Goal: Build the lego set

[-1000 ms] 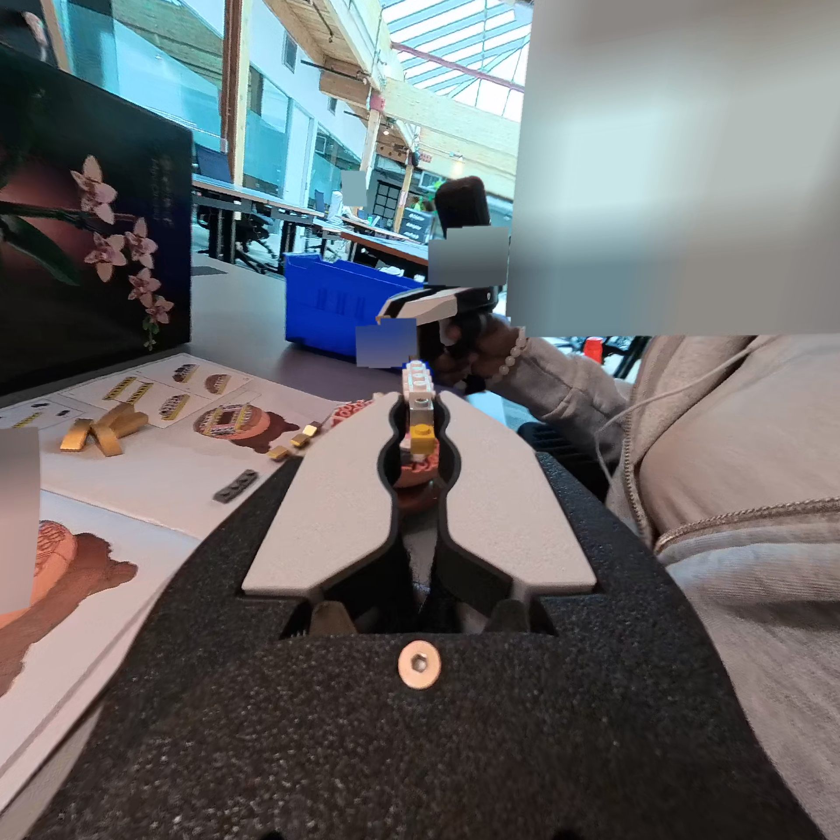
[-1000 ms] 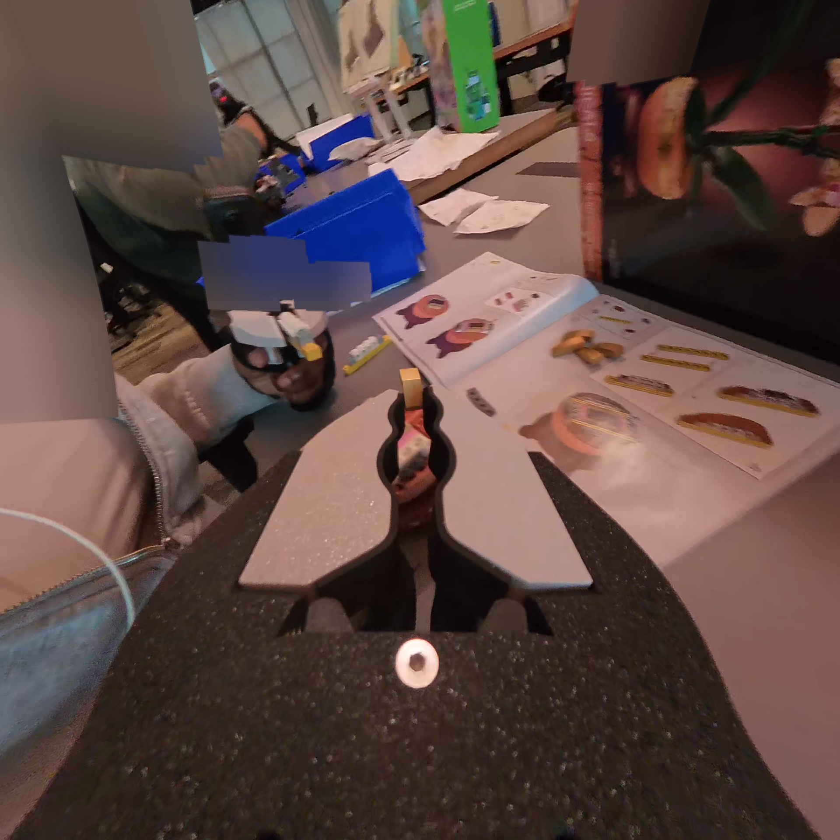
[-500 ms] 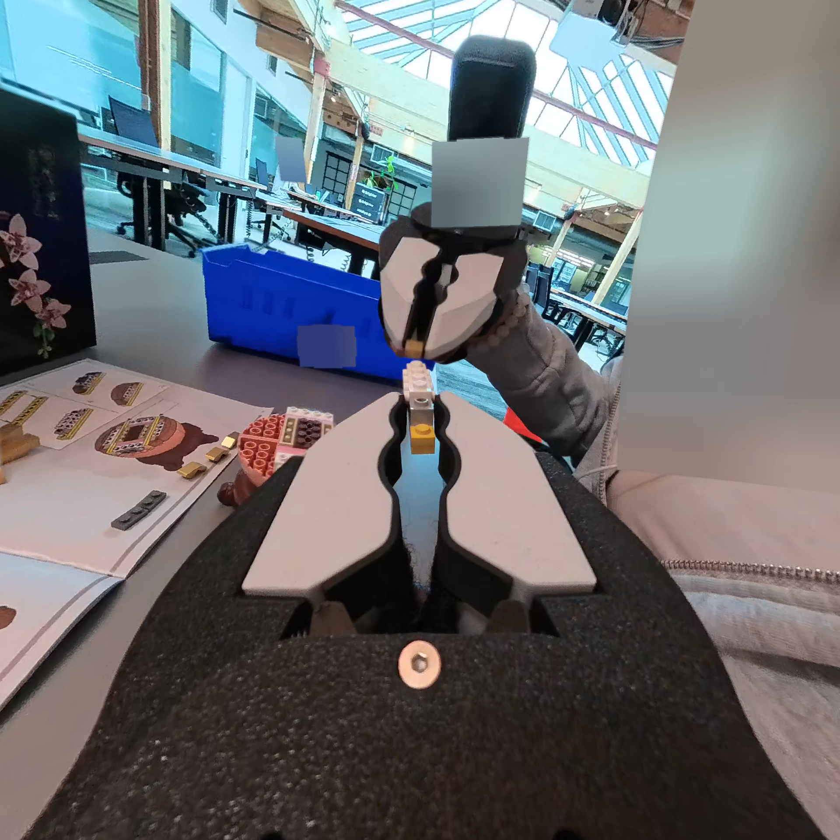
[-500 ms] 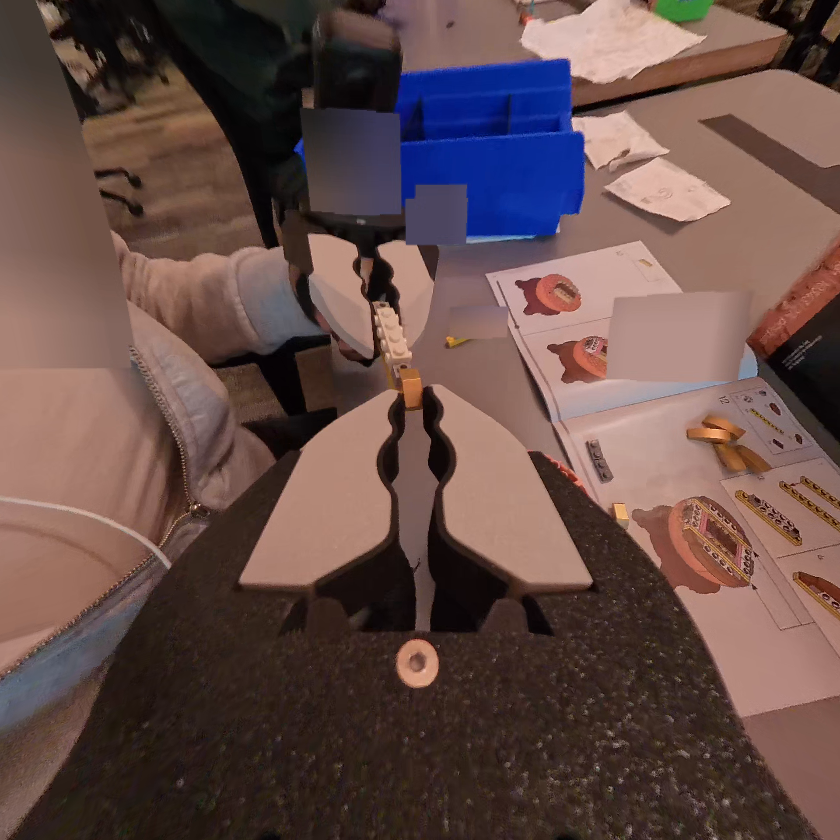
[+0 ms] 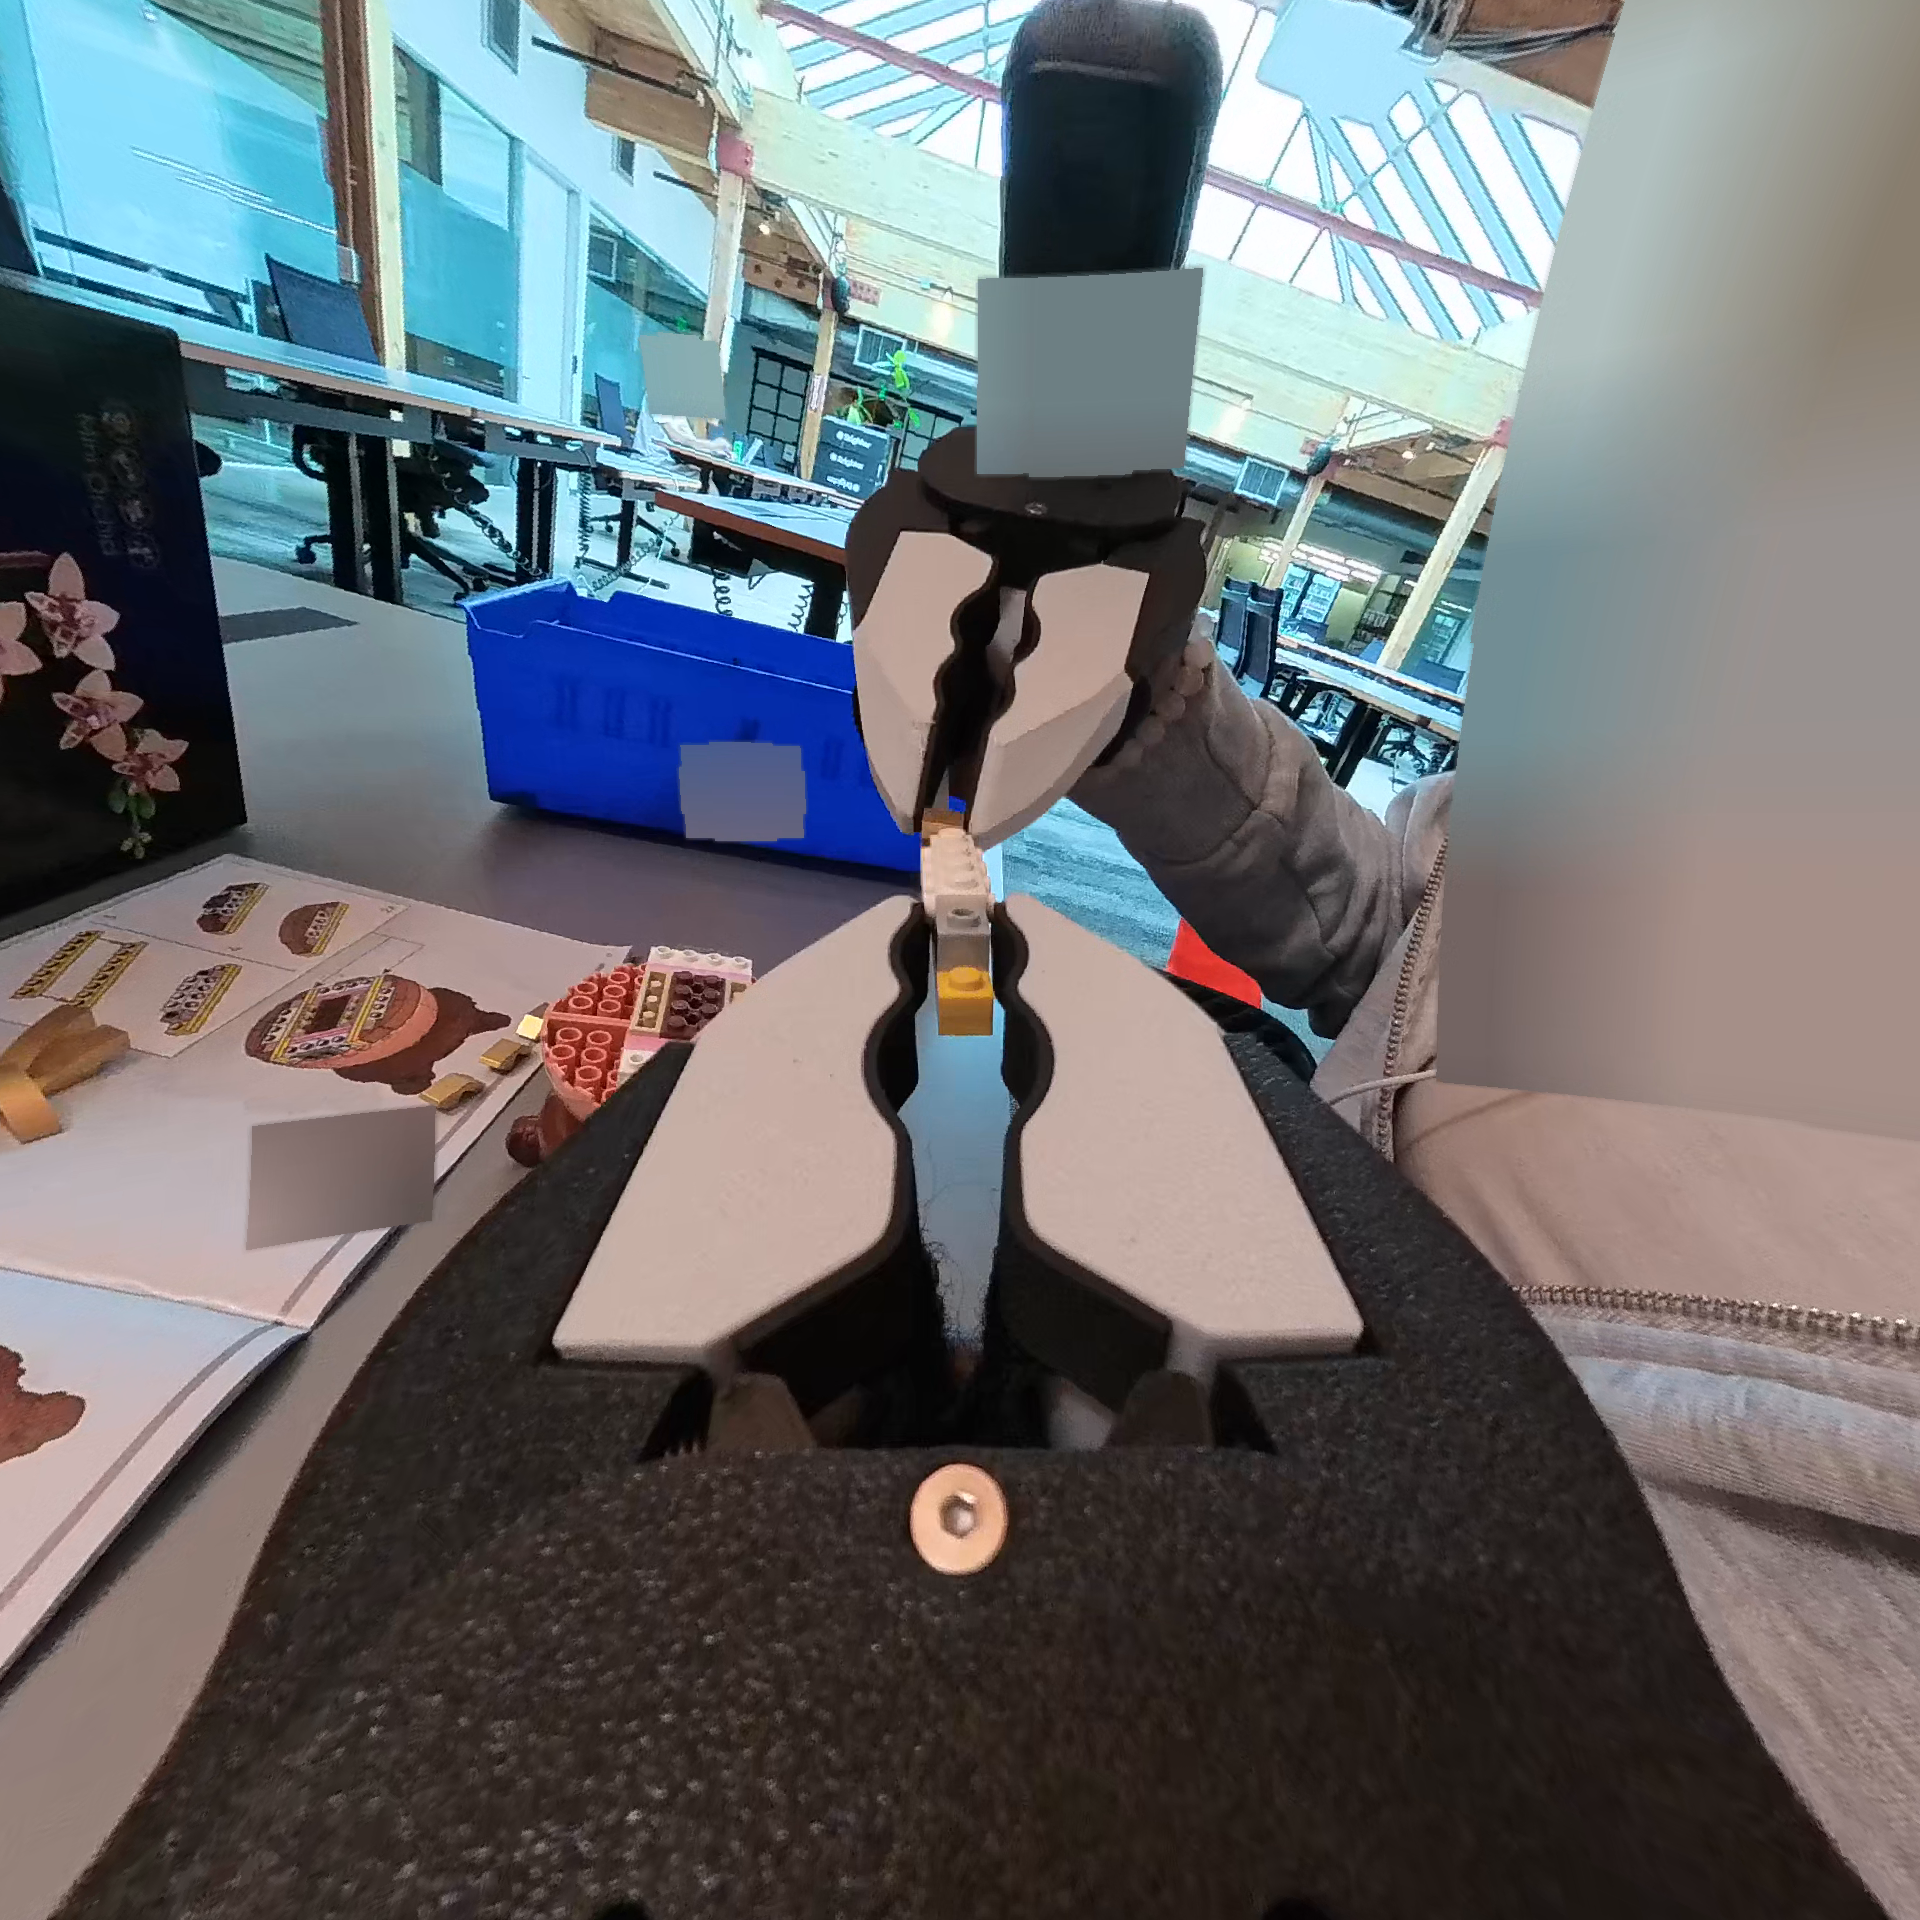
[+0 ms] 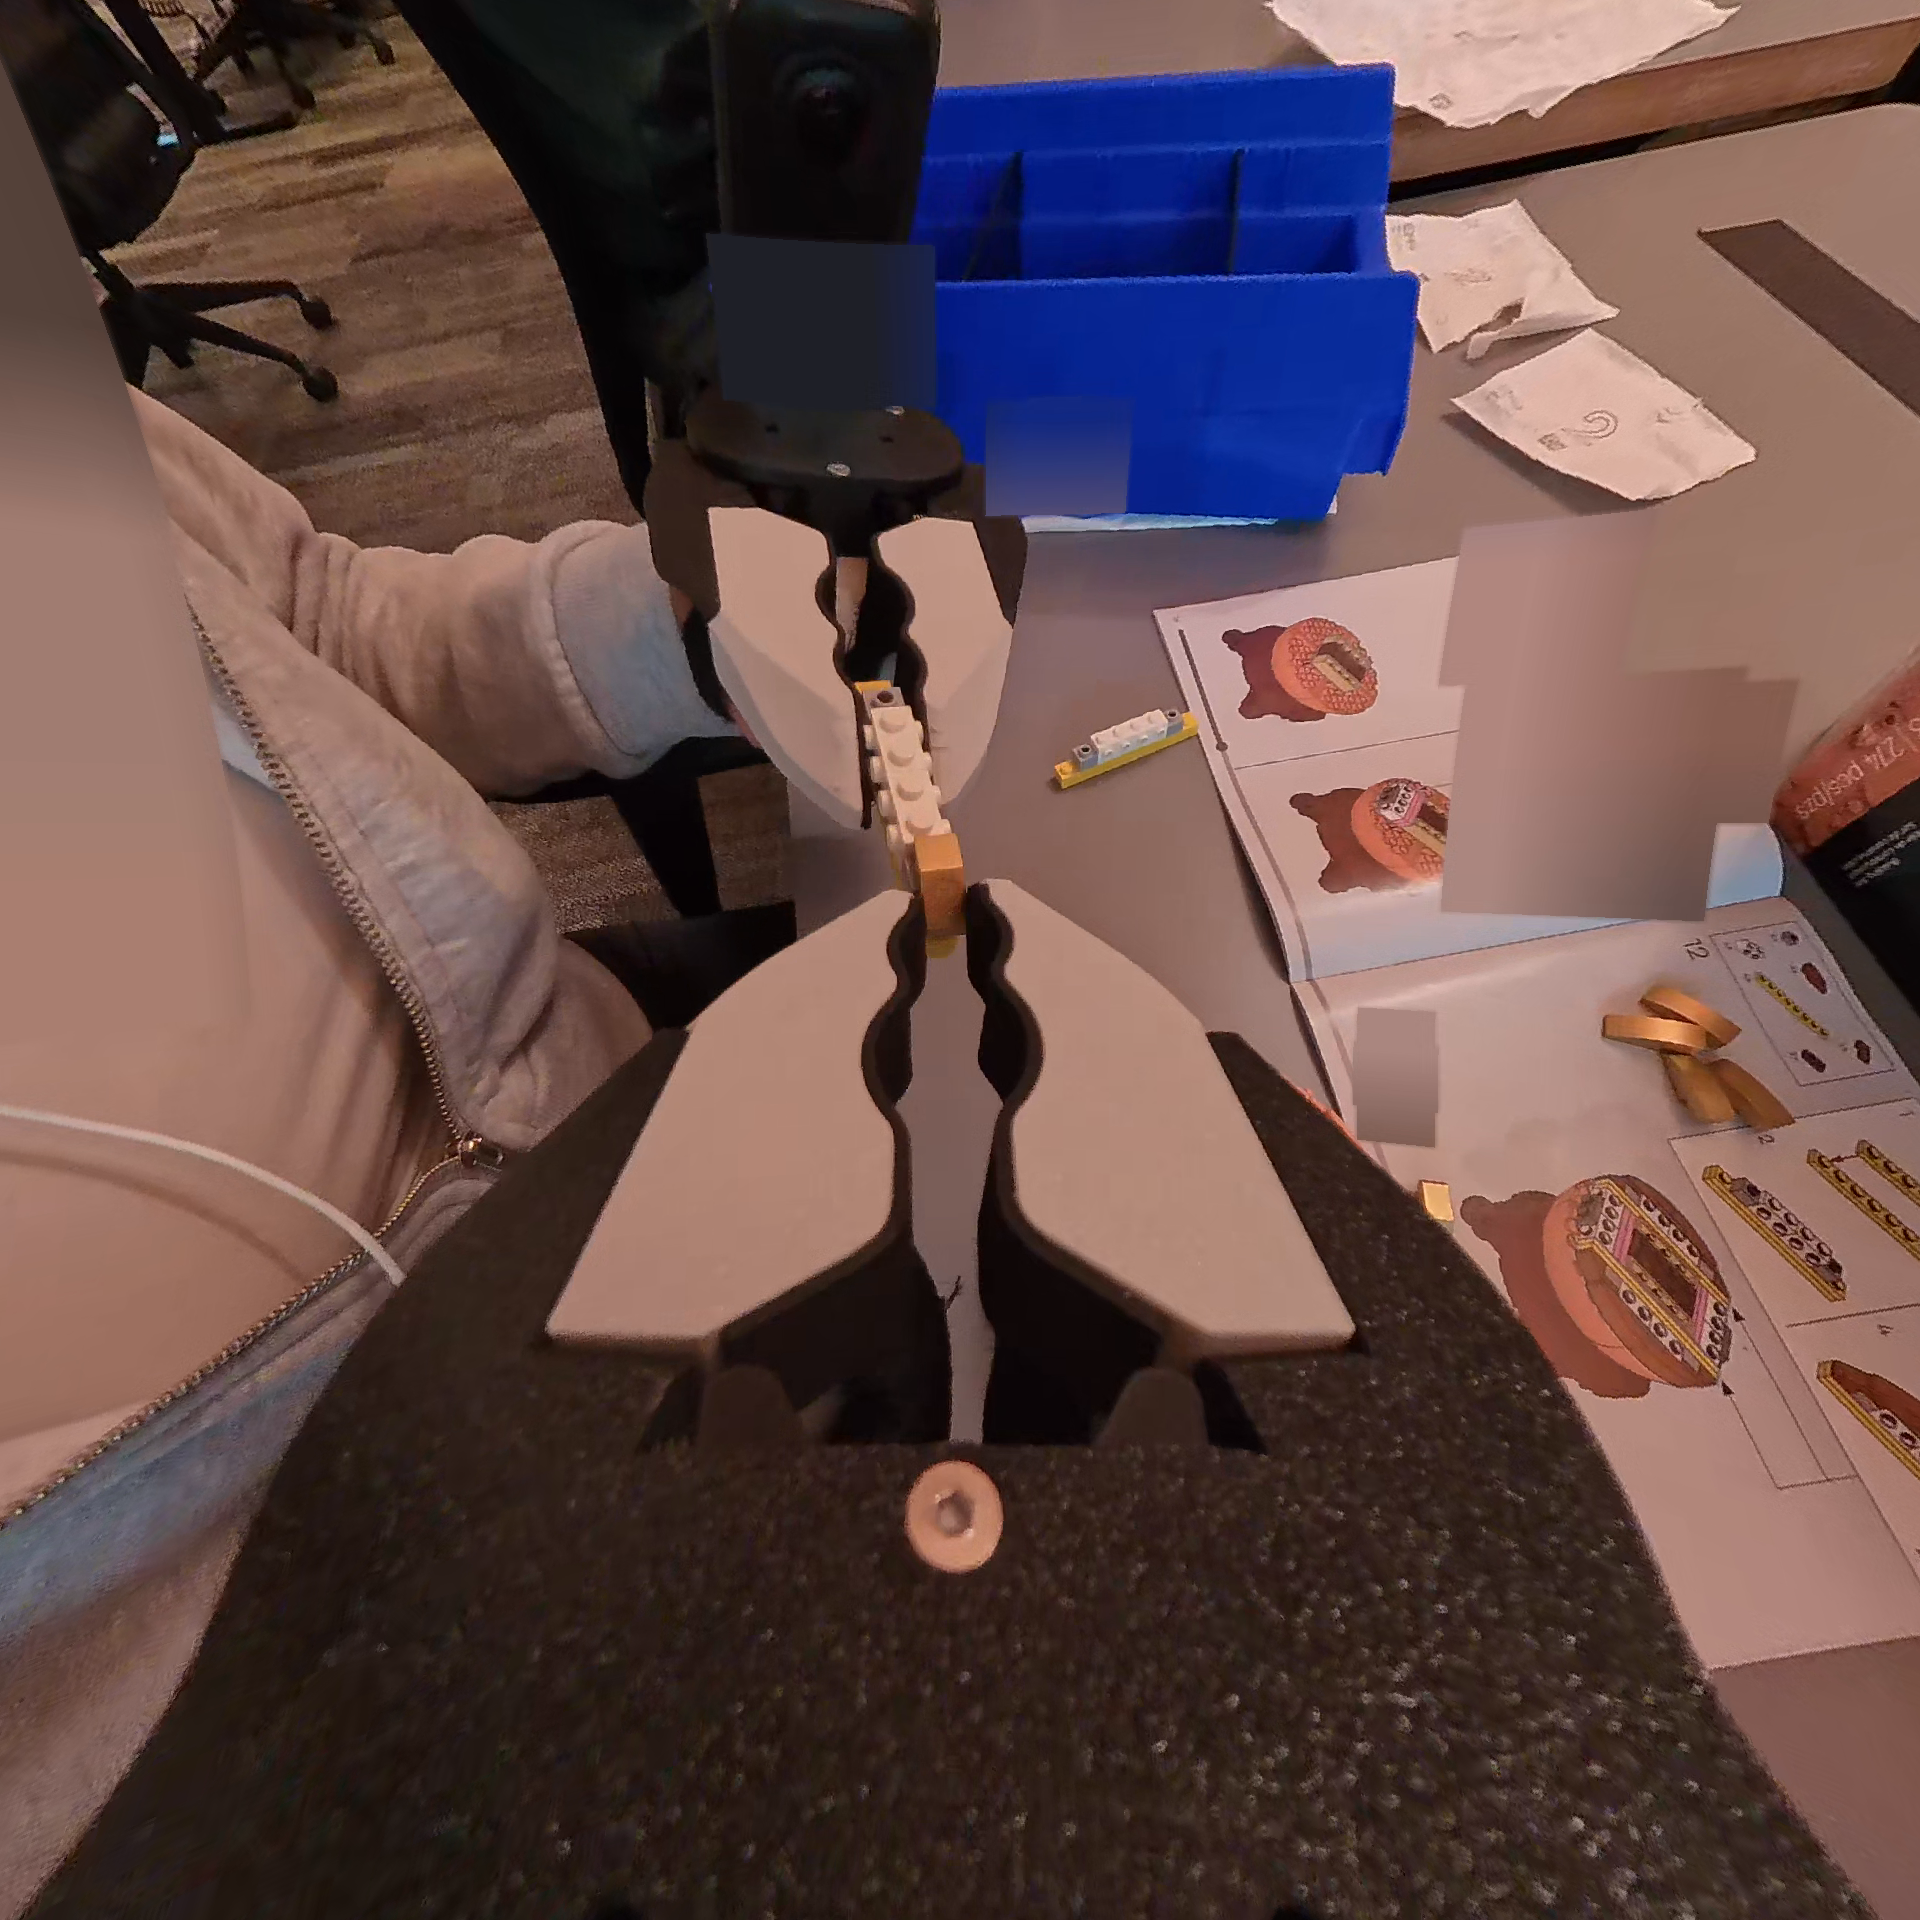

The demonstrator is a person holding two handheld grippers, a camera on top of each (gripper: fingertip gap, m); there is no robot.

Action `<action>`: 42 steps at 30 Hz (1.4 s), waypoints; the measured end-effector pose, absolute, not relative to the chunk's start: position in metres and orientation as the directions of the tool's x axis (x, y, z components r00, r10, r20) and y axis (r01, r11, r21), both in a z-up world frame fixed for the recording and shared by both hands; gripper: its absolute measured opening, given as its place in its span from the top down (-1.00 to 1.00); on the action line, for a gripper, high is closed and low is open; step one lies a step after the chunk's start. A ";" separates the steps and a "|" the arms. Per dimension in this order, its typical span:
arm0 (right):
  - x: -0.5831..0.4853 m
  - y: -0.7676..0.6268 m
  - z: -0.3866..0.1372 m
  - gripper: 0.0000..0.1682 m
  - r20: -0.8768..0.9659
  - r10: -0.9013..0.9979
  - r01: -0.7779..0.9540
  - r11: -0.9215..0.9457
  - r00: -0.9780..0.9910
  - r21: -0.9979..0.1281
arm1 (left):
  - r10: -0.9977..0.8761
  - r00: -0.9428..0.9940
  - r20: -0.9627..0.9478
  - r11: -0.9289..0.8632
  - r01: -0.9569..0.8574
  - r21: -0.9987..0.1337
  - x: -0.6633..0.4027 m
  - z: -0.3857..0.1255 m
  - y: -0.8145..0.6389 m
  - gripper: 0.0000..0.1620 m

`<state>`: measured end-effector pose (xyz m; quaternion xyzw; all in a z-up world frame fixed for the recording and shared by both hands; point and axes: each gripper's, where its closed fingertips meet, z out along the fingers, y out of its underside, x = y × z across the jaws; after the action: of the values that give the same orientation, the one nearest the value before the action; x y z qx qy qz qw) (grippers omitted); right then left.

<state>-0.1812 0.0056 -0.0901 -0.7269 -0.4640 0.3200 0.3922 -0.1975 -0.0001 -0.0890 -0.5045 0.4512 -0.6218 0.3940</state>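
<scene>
Left tool (image 5: 958, 914): clamped on the brick strip (image 5: 958, 883).
Right tool (image 6: 938, 894): clamped on a gold brick (image 6: 940, 871), pressed against the strip's end.
Blue bin (image 6: 1174, 343): seen behind the strip.

The 2 cameras ride low behind their own fingers and face each other at close range above the grey surface (image 5: 395, 769). The left wrist view looks across at the right gripper (image 5: 948, 812), the blue bin (image 5: 623, 727) behind it. The right wrist view looks down at the left gripper (image 6: 902, 821). Both share the instruction booklet (image 6: 1351, 862) and the white brick strip (image 5: 958, 871).
</scene>
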 end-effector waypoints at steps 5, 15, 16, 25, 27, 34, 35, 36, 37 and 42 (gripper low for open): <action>-0.182 0.006 -0.089 0.91 -0.099 0.930 0.437 -0.258 0.354 -0.862 | -0.949 -0.166 0.270 -0.281 0.045 -0.959 -0.198 -0.088 0.004 0.87; -0.184 0.005 -0.084 0.91 -0.064 0.941 0.476 -0.225 0.331 -0.850 | -0.949 -0.187 0.255 -0.271 0.064 -0.961 -0.199 -0.082 0.003 0.87; -0.184 0.006 -0.083 0.91 -0.061 0.942 0.480 -0.223 0.330 -0.849 | -0.949 -0.189 0.254 -0.270 0.065 -0.961 -0.199 -0.081 0.003 0.87; -0.187 0.007 -0.079 0.89 -0.039 0.946 0.492 -0.202 0.320 -0.847 | -0.947 -0.203 0.251 -0.272 0.085 -0.959 -0.201 -0.077 0.004 0.87; -0.187 0.007 -0.079 0.88 -0.036 0.947 0.493 -0.198 0.319 -0.847 | -0.947 -0.204 0.250 -0.272 0.087 -0.958 -0.201 -0.076 0.004 0.87; -0.188 0.001 -0.066 0.47 0.067 0.965 0.475 -0.064 0.253 -0.878 | -0.936 -0.222 0.273 -0.302 0.113 -0.947 -0.203 -0.069 0.005 0.87; -0.188 -0.001 -0.060 0.38 0.152 0.962 0.466 0.029 0.229 -0.884 | -0.930 -0.231 0.286 -0.318 0.119 -0.941 -0.204 -0.066 0.006 0.87; -0.186 -0.001 -0.053 0.34 0.275 0.937 0.456 0.153 0.214 -0.877 | -0.923 -0.243 0.299 -0.336 0.126 -0.934 -0.204 -0.061 0.006 0.87; -0.183 0.000 -0.046 0.33 0.419 0.882 0.443 0.293 0.217 -0.847 | -0.915 -0.257 0.312 -0.353 0.133 -0.926 -0.205 -0.056 0.007 0.88; -0.179 0.001 -0.011 0.42 0.792 0.543 0.381 0.694 0.280 -0.611 | -0.882 -0.314 0.350 -0.408 0.141 -0.902 -0.206 -0.025 0.009 0.88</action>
<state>-0.1794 0.0012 -0.0114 -0.3869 -0.5973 0.0578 0.7002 -0.2062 0.0089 -0.0247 -0.4588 0.4043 -0.7025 0.3641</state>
